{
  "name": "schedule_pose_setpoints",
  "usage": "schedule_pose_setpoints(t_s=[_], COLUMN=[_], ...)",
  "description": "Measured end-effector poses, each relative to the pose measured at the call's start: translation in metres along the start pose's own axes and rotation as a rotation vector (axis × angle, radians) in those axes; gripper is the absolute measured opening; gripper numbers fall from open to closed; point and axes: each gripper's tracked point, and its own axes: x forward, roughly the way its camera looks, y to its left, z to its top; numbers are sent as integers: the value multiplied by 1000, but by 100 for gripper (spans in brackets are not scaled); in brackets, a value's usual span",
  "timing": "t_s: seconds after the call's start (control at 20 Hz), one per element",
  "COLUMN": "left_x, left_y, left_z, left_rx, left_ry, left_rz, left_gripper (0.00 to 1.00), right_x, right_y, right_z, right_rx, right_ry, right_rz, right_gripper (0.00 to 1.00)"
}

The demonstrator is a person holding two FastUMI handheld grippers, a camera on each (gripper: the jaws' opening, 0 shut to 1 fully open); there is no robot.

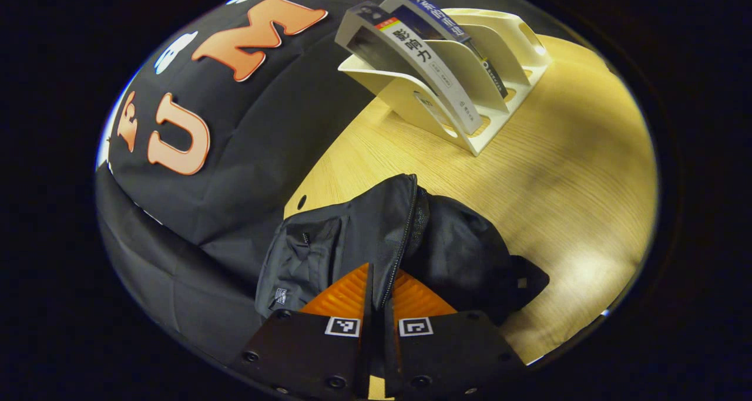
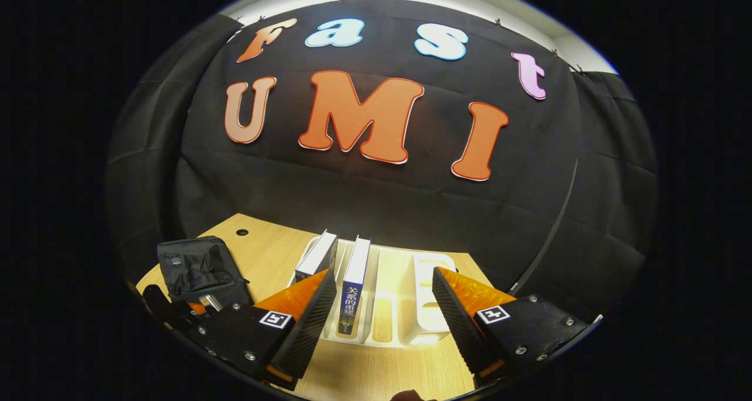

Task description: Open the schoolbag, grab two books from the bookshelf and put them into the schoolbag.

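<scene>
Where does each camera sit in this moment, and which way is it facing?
Left gripper view: rides the left gripper, low over the black schoolbag, looking across the table to the bookshelf; its fingers are closed on the bag's zipper edge.
Right gripper view: rides the right gripper, facing the bookshelf and booth wall; its fingers are open in front of the blue book.
Shared: schoolbag, bookshelf, both books, table.
</scene>
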Motion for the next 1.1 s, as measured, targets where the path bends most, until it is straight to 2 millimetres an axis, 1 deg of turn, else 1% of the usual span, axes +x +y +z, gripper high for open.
schedule_pose_setpoints(t_s=[0.2,0.35,0.4,0.55,0.7,0.85,1.0,1.1], left_x=[-7,-15,-14,-17,-21,-28,-33,-34], left_y=[-1,-7,-6,-10,-12,-16,-10,-10], left_z=[-3,0,0,2,5,10,14,17], left_rx=[-34,-73,-83,-118,-123,-174,-207,-235], left_ry=[31,47,51,61,72,80,81,89], left_rz=[-32,-80,-95,-138,-187,-258,-331,-386], left_gripper=[8,7,7,7,8,8,7,8], right_x=[19,32,37,48,55,63,74,80], right_y=[7,15,15,22,32,40,49,55], right_z=[1,0,-1,-3,-5,-6,-3,-4], right_rx=[8,-13,-30,-59,-57,-59,-71,-68], right_ry=[26,51,60,93,124,161,191,219], right_rz=[69,129,142,191,250,280,284,278], right_gripper=[98,98,98,99,98,98,99,99])
